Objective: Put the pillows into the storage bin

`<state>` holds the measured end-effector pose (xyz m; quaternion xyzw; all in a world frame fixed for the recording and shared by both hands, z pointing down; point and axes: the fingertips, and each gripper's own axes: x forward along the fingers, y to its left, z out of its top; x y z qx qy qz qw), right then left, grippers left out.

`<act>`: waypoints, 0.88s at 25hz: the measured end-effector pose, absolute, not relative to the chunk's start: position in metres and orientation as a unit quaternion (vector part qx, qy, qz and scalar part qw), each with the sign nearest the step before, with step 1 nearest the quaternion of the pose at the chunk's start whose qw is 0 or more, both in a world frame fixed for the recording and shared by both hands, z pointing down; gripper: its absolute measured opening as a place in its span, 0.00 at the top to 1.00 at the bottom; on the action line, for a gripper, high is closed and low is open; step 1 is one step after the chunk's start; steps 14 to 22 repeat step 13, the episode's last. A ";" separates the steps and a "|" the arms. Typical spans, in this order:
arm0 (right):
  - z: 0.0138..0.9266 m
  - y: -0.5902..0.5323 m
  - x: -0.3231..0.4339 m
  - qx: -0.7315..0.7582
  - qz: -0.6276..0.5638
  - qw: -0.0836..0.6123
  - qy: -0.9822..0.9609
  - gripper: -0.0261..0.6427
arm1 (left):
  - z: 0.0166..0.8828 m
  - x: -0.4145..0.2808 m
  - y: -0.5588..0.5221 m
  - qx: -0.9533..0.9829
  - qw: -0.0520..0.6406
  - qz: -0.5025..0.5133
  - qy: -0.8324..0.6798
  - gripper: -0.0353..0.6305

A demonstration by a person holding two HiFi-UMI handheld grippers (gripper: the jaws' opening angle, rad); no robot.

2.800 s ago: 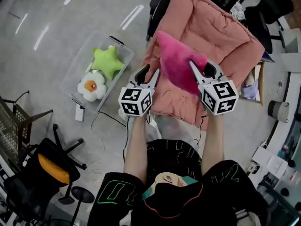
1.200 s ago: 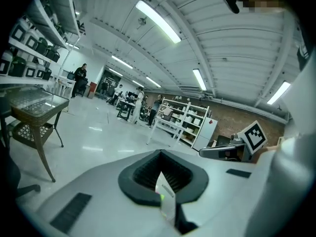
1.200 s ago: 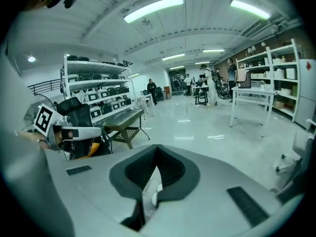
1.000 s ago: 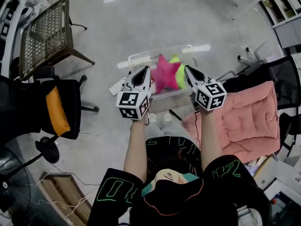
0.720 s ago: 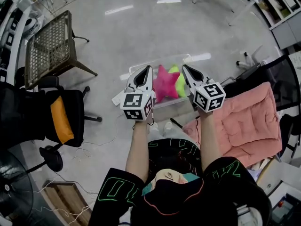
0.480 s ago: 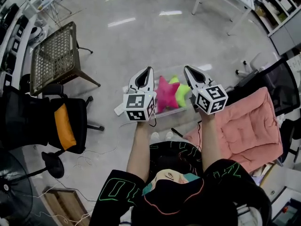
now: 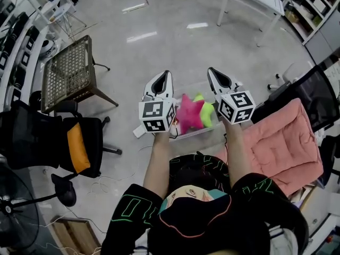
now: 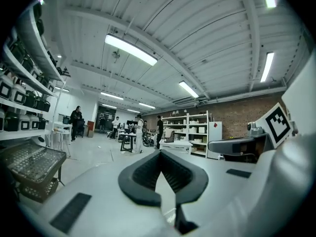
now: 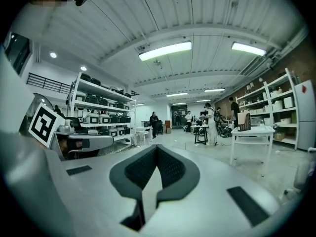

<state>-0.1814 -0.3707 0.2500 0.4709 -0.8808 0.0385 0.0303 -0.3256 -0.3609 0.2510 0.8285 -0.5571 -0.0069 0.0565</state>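
Bin top open; wire chair L, pink chair R

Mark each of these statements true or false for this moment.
1. The pink star pillow lies in the clear storage bin. True.
2. The left claw grips the pink star pillow. False: it is shut on nothing, raised above the bin.
3. The right claw is wide open. False: its jaws are together, with nothing between them.
4. A green pillow lies beside the pink one in the bin. True.
5. The wicker chair stands at the right of the head view. False: it is at the left.
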 end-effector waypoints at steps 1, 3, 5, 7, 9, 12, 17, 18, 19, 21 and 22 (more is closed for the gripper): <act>0.249 -0.371 -0.182 0.472 0.036 0.029 -0.880 0.96 | 0.251 -0.325 -0.361 0.828 0.056 -0.008 -0.558 0.96; 0.247 -0.371 -0.183 0.471 0.031 0.028 -0.881 0.96 | 0.251 -0.325 -0.360 0.827 0.056 -0.008 -0.559 0.96; 0.246 -0.370 -0.182 0.471 0.029 0.028 -0.881 0.96 | 0.252 -0.323 -0.359 0.827 0.056 -0.009 -0.559 0.96; 0.245 -0.369 -0.179 0.472 0.026 0.028 -0.881 0.96 | 0.253 -0.321 -0.357 0.828 0.056 -0.009 -0.559 0.96; 0.244 -0.369 -0.177 0.473 0.024 0.027 -0.881 0.96 | 0.254 -0.319 -0.357 0.828 0.054 -0.008 -0.559 0.96; 0.245 -0.369 -0.177 0.471 0.020 0.026 -0.882 0.96 | 0.257 -0.320 -0.357 0.826 0.053 -0.006 -0.561 0.96; 0.245 -0.369 -0.177 0.470 0.019 0.026 -0.882 0.96 | 0.259 -0.320 -0.356 0.826 0.052 -0.006 -0.561 0.96; 0.245 -0.369 -0.177 0.470 0.019 0.026 -0.882 0.96 | 0.259 -0.320 -0.356 0.826 0.052 -0.006 -0.561 0.96; 0.245 -0.369 -0.177 0.470 0.019 0.026 -0.882 0.96 | 0.259 -0.320 -0.356 0.826 0.052 -0.006 -0.561 0.96; 0.245 -0.369 -0.177 0.470 0.019 0.026 -0.882 0.96 | 0.259 -0.320 -0.356 0.826 0.052 -0.006 -0.561 0.96; 0.245 -0.369 -0.177 0.470 0.019 0.026 -0.882 0.96 | 0.259 -0.320 -0.356 0.826 0.052 -0.006 -0.561 0.96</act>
